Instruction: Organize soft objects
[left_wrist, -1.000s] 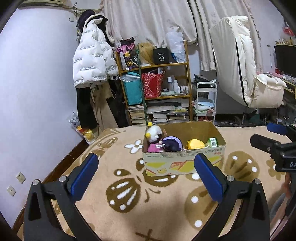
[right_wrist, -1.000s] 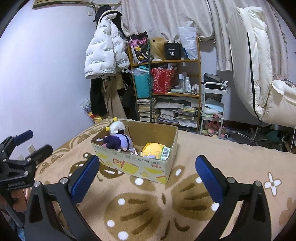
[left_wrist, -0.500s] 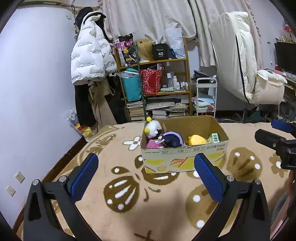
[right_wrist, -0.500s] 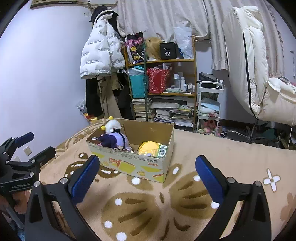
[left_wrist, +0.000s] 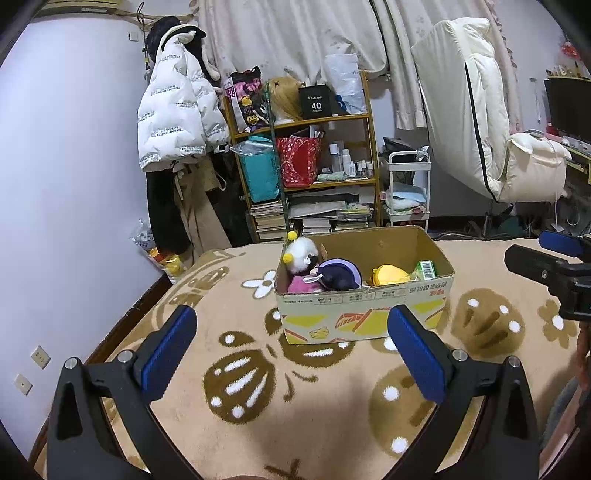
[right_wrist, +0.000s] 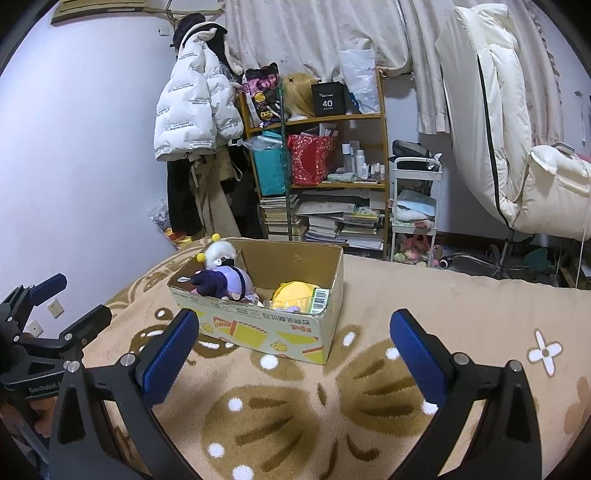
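Both grippers, left gripper (left_wrist: 291, 352) and right gripper (right_wrist: 293, 354), level, wide apart (nothing held), facing the cardboard box (left_wrist: 364, 314).

Pink plush (left_wrist: 300, 285) mostly hidden behind cardboard box (left_wrist: 364, 317) front wall; right gripper (left_wrist: 550, 258) cut off by frame edge; shelf bottles (right_wrist: 364, 168) too small to identify.

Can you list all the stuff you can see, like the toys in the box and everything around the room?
cardboard box: one, brown with yellow print, on the rug
plush toys: three; white one and purple one at the box's left end, yellow one towards its right
green packet: one, in the box's right end
rug: one, tan with brown shapes
puffer jacket: one, white, hanging by the wall
shelf: one, wooden, crowded with bags and books
left tool: open, empty
right tool: open, empty
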